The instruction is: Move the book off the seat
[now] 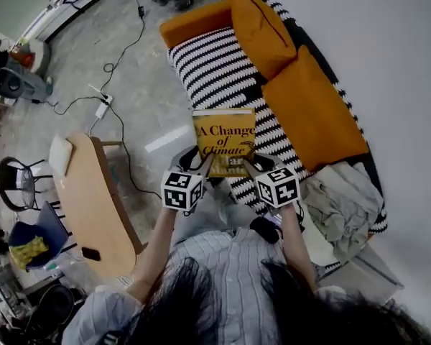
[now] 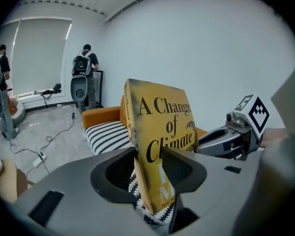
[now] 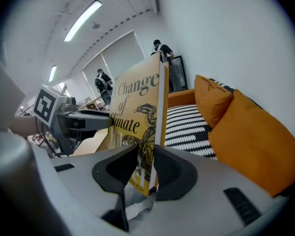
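My left gripper (image 2: 150,161) is clamped on the spine edge of the book (image 2: 162,132), near its lower corner; one pad lies on the yellow front cover and the other on the back. My right gripper (image 3: 146,166) is closed on the opposite side, the open page edge, also near the lower corner, with the white block of pages facing its camera. The book is carried by both grippers together. It stands roughly upright, front cover toward me, and the title "A Change of Climate" can be read in black on the yellow.

In the head view the book sits between the two marker cubes, close in front of my body and over the front edge of the black-and-white striped seat (image 1: 215,70). No view shows whether its lower edge touches the seat.

The seat belongs to a sofa that runs diagonally along a pale wall. Two orange back cushions (image 1: 312,113) lean against that wall, and an orange armrest (image 1: 194,21) closes the far end. A crumpled grey cloth (image 1: 341,200) lies on the near end of the sofa, to my right.

To my left stands a light wooden table (image 1: 93,207). Beyond it, black cables (image 1: 122,56) trail across the grey floor to a white power strip (image 1: 102,108). In the left gripper view, two people (image 2: 86,68) stand far off by a bright window.
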Tool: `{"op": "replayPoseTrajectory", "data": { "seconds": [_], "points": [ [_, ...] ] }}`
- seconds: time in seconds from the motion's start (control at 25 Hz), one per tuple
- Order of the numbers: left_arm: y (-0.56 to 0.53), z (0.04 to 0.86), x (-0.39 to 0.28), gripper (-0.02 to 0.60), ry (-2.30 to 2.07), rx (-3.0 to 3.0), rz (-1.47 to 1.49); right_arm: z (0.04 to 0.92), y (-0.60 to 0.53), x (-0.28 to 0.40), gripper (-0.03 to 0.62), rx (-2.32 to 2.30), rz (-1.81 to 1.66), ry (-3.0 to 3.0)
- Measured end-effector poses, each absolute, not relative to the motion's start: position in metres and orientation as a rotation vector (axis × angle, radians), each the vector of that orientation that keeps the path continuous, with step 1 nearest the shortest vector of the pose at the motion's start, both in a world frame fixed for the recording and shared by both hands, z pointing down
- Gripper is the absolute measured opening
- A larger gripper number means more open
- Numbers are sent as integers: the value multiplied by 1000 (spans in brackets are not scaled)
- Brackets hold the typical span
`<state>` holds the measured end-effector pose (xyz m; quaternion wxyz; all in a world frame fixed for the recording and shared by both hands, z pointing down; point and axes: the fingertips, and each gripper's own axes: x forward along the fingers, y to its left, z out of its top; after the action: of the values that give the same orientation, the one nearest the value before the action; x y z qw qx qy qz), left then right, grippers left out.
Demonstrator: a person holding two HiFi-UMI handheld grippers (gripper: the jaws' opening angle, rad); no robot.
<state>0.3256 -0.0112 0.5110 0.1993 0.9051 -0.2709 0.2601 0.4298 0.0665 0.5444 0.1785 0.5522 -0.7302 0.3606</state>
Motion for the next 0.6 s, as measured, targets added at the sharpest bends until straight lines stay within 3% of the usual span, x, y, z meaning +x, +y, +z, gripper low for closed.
{"op": "replayPoseTrajectory", "data": {
  "seconds": [0.6],
  "points": [
    [-34, 508, 166, 185, -1250, 2273, 650, 548, -5, 291, 110, 1062, 872, -2290]
  ]
}}
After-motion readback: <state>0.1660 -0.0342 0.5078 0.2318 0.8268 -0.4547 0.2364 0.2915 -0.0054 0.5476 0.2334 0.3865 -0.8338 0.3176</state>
